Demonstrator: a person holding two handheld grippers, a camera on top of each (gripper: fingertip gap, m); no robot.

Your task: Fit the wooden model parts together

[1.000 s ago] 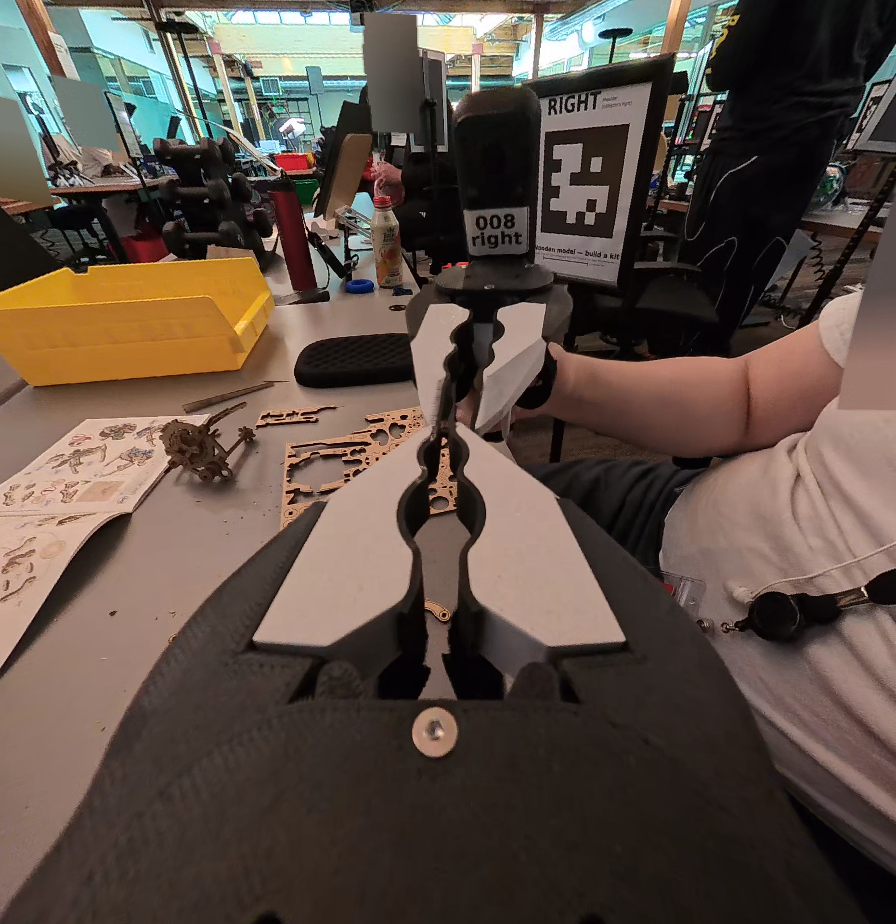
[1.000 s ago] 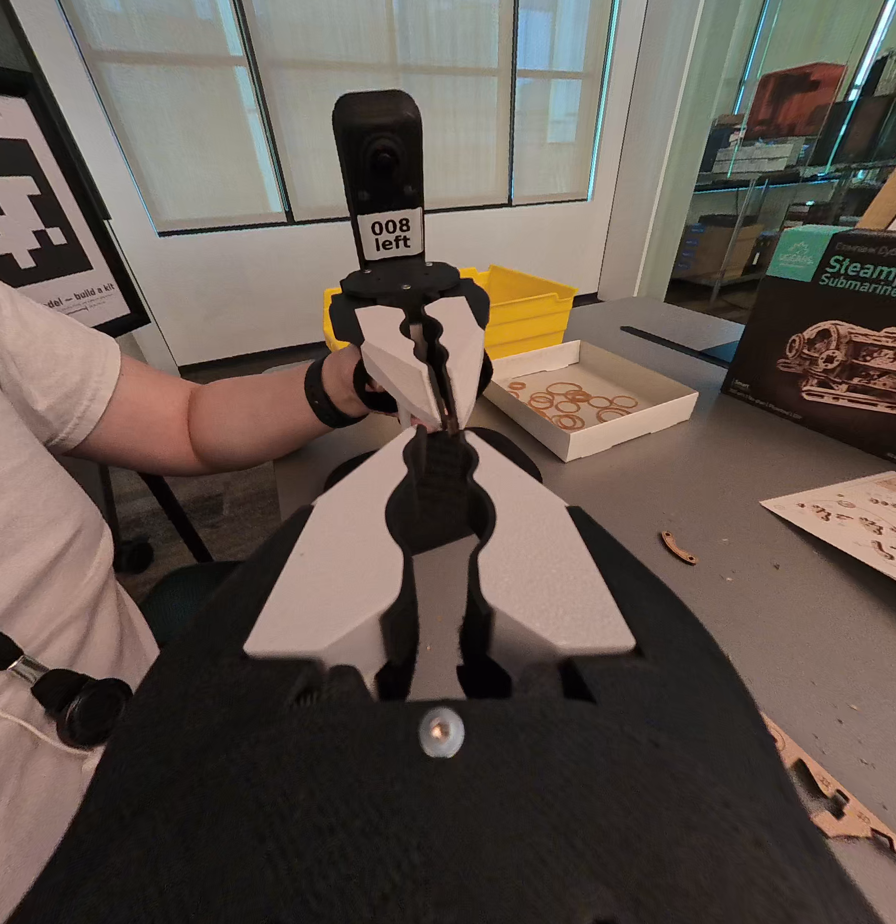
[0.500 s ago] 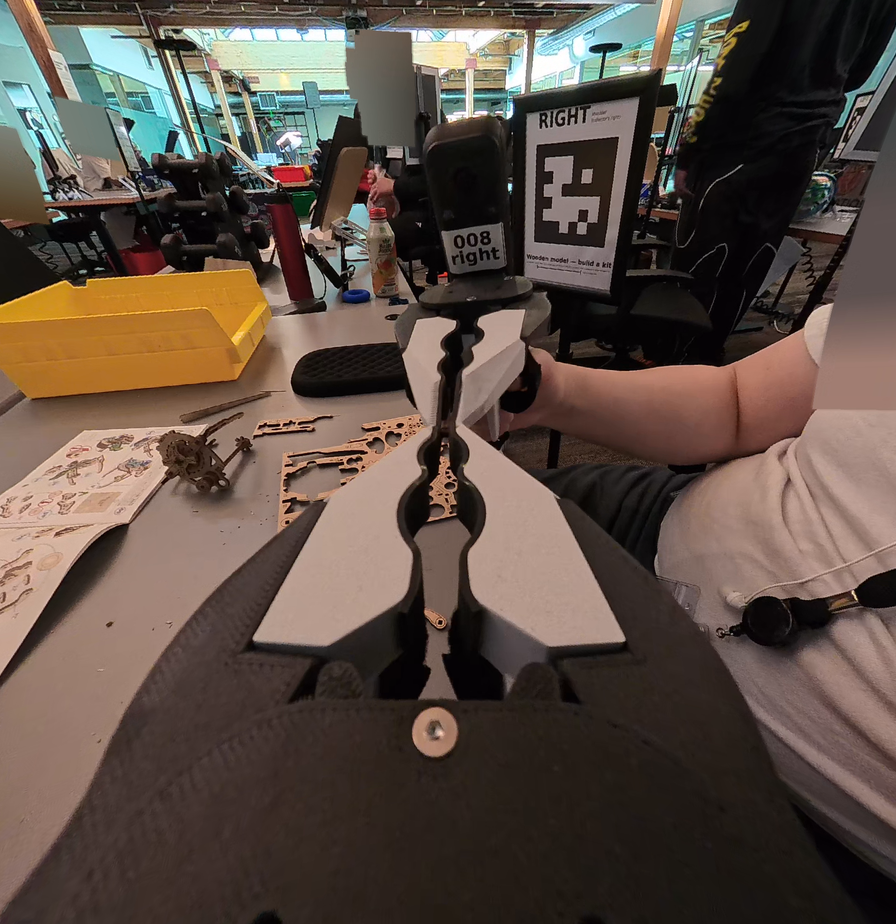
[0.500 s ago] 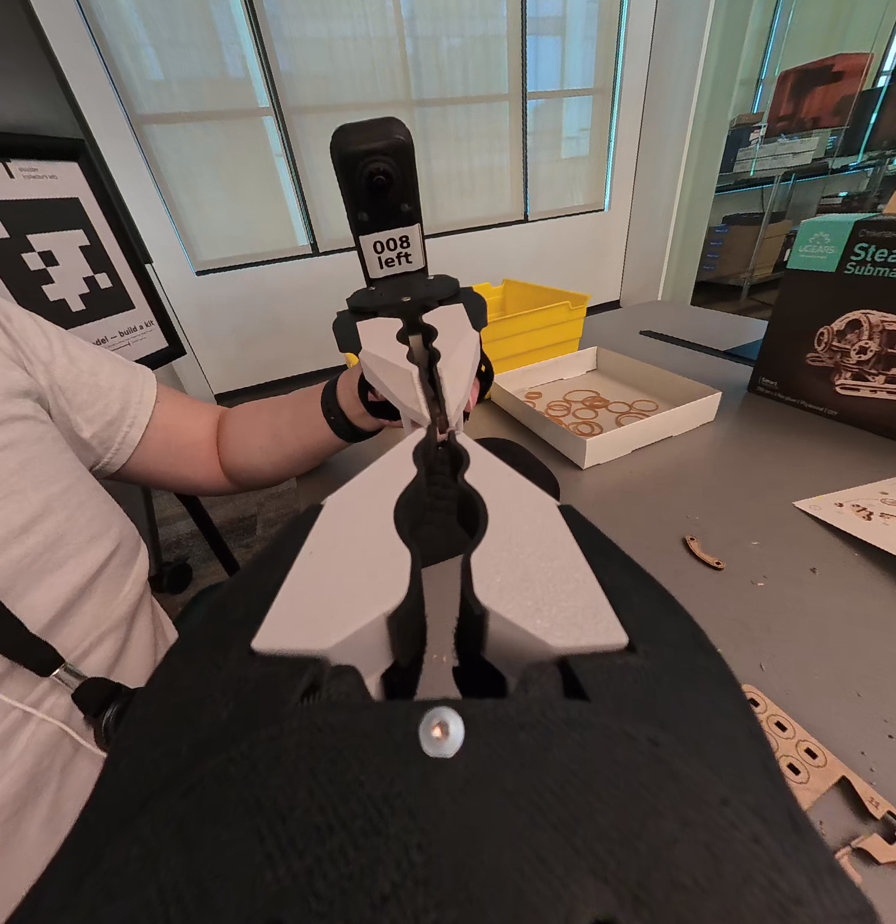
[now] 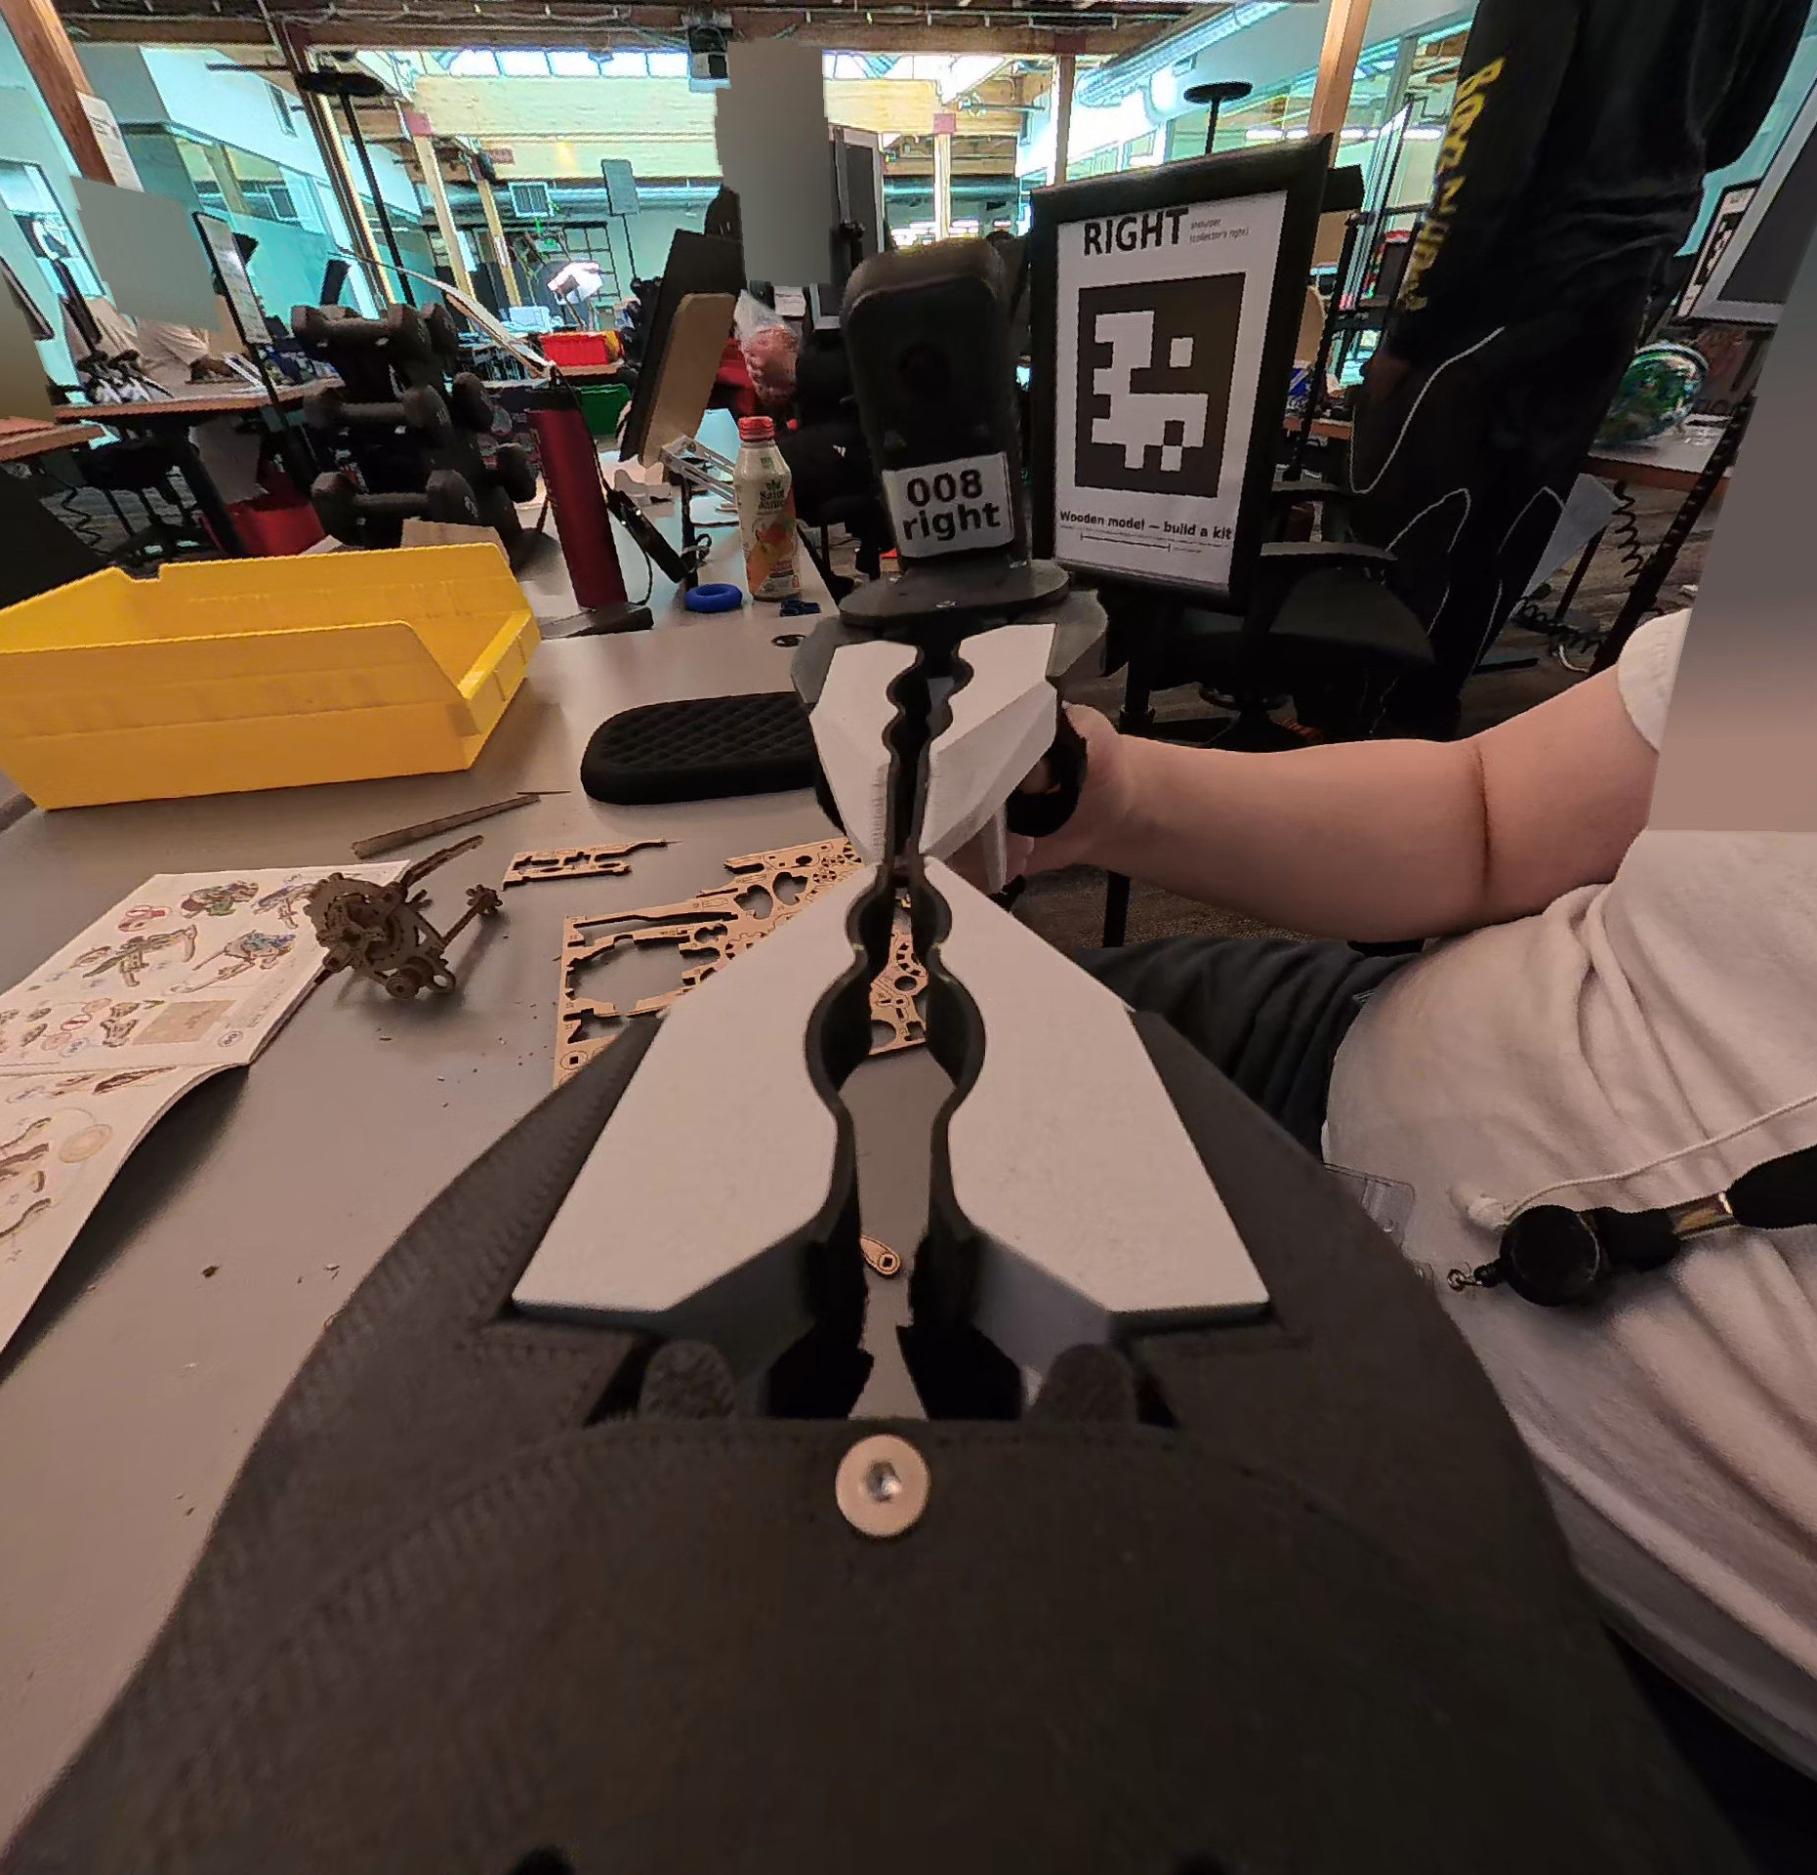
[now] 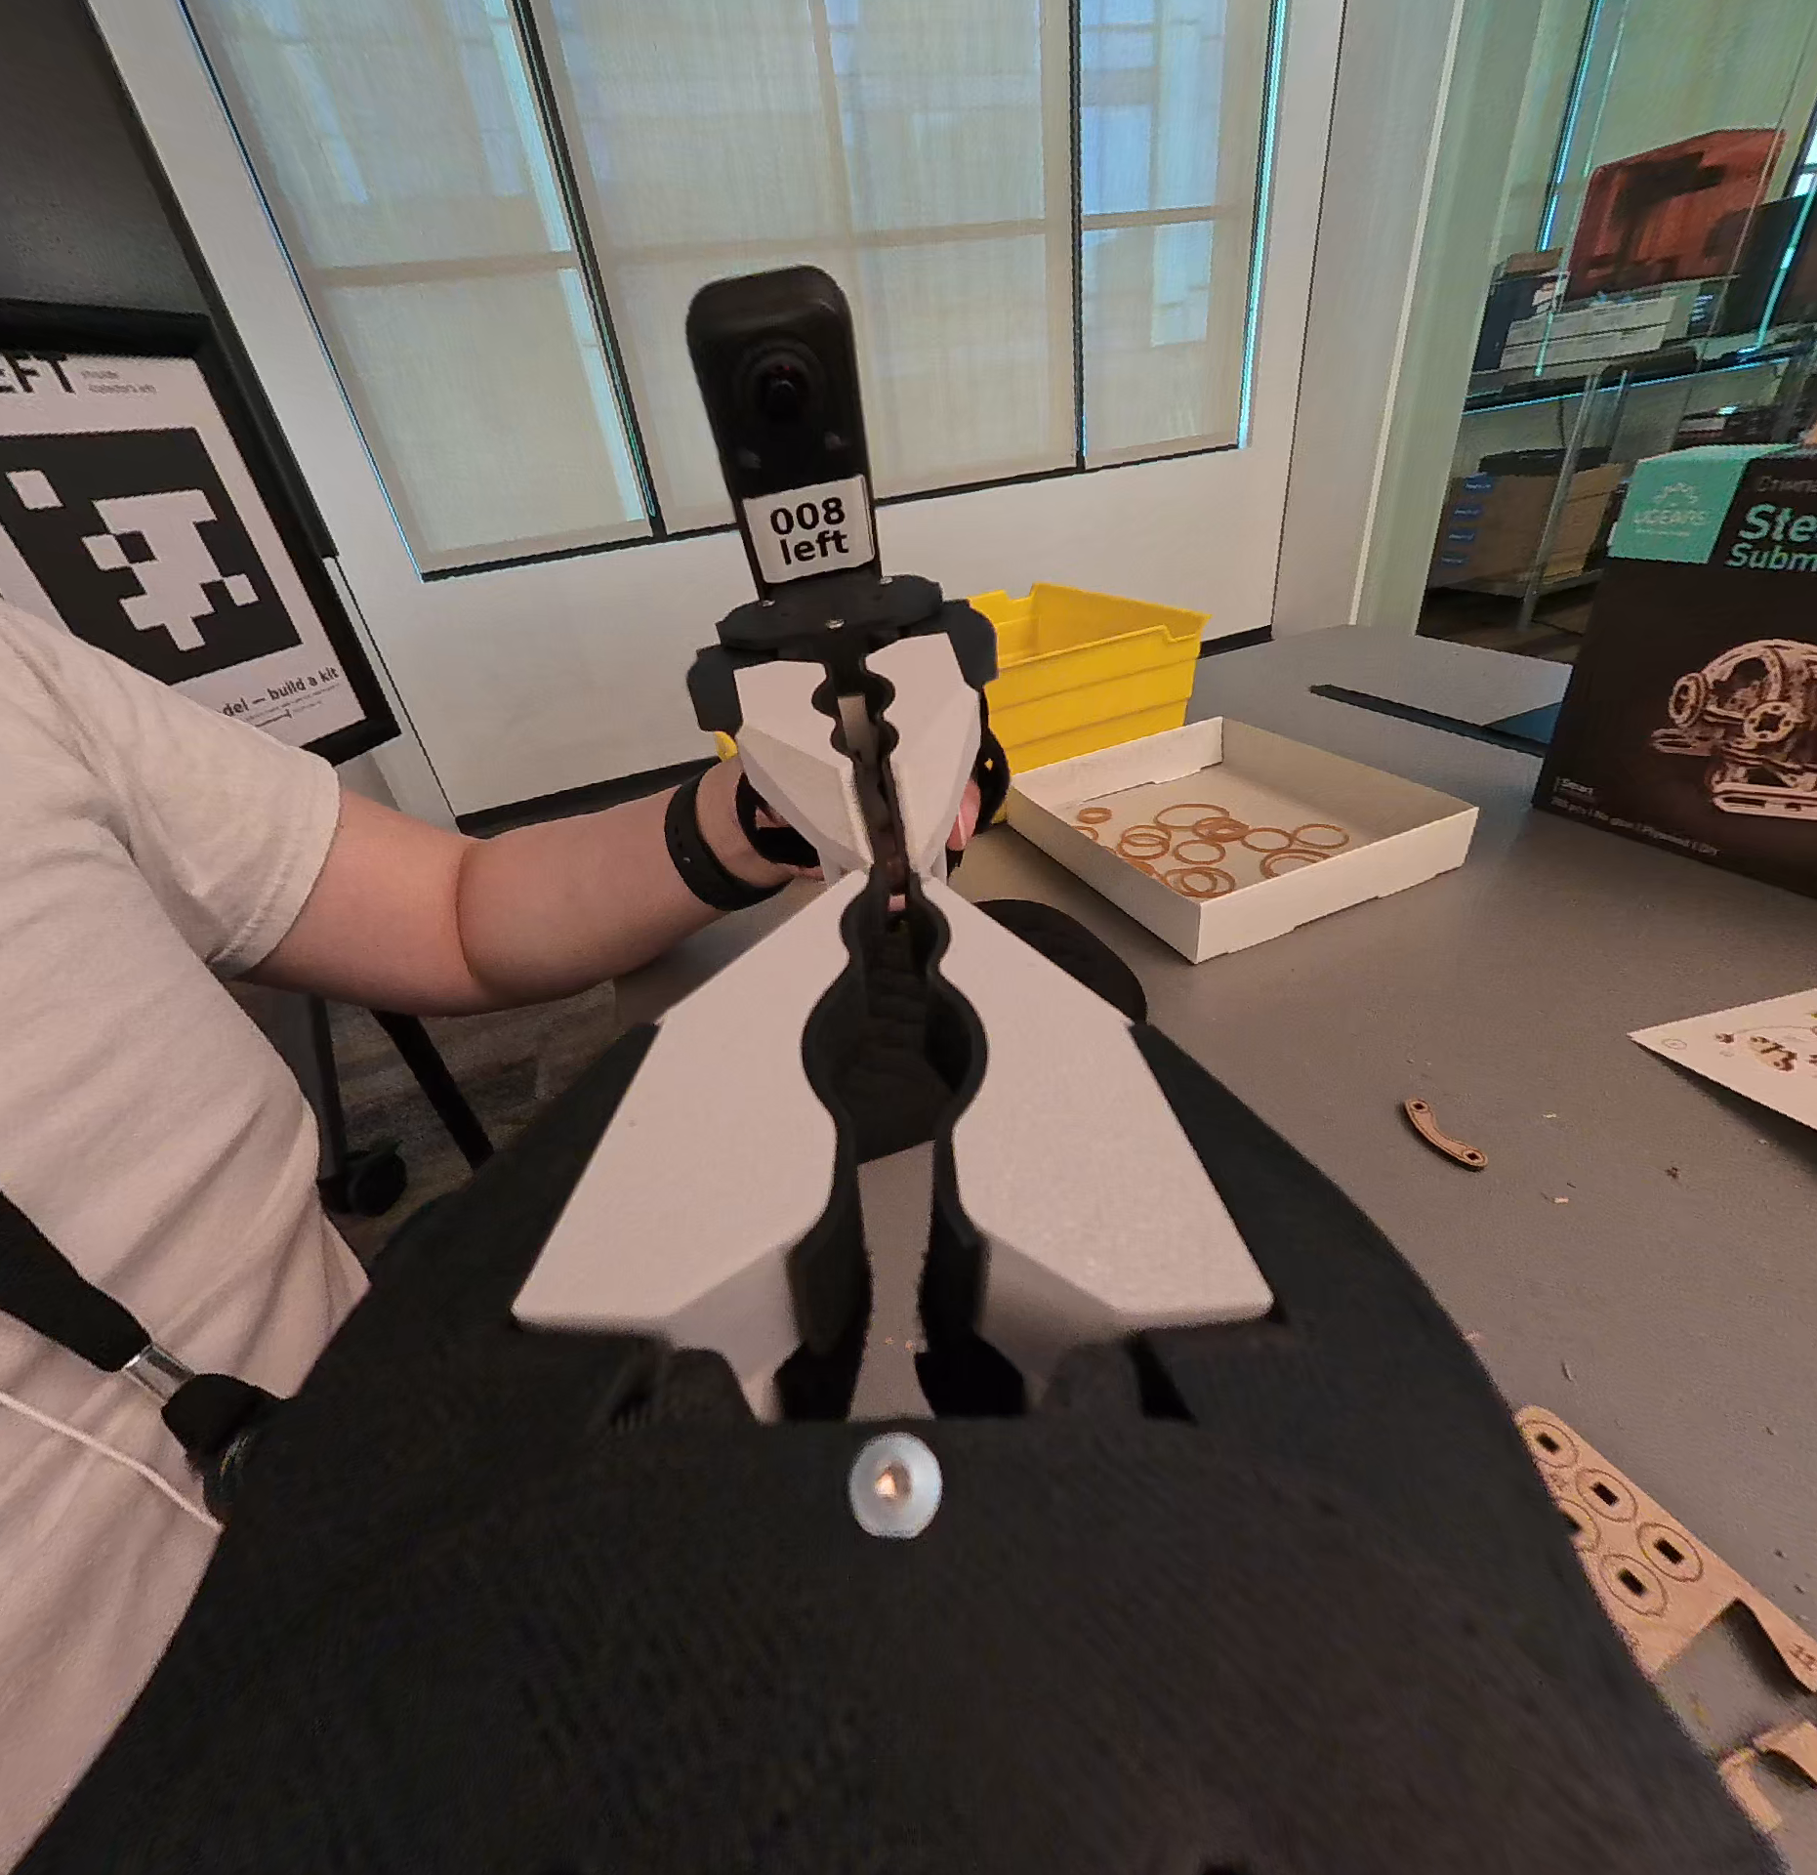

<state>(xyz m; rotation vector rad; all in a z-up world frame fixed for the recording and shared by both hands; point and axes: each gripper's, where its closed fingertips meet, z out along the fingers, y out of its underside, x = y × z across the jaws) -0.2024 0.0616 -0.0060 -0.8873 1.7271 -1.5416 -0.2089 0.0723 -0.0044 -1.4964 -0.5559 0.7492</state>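
My left gripper [image 5: 899, 893] and right gripper [image 6: 892, 898] point at each other, tip to tip, in the air above the near table edge. The left gripper [image 6: 889, 852] is shut on a thin brown wooden part [image 6: 882, 802], seen edge-on between its white fingers [image 6: 792, 771]. The right gripper [image 5: 899, 857] is shut on a small wooden piece [image 6: 896, 898] at its tips, which touches the end of the left one's part. The joint itself is mostly hidden by the fingertips.
The grey table [image 5: 326, 1167] holds a half-built dark wooden model [image 5: 376, 933], an instruction booklet [image 5: 123, 984], cut-out plywood sheets [image 5: 681, 944], a black pad [image 5: 701, 746] and a yellow bin [image 5: 245, 670]. A white tray of rings [image 6: 1239, 842], a kit box [image 6: 1715, 710] and a loose curved piece [image 6: 1447, 1136] lie rightward.
Both grippers stay shut and tip to tip. They have shifted slightly together, and the right gripper sits a little higher and straighter in the left wrist view.
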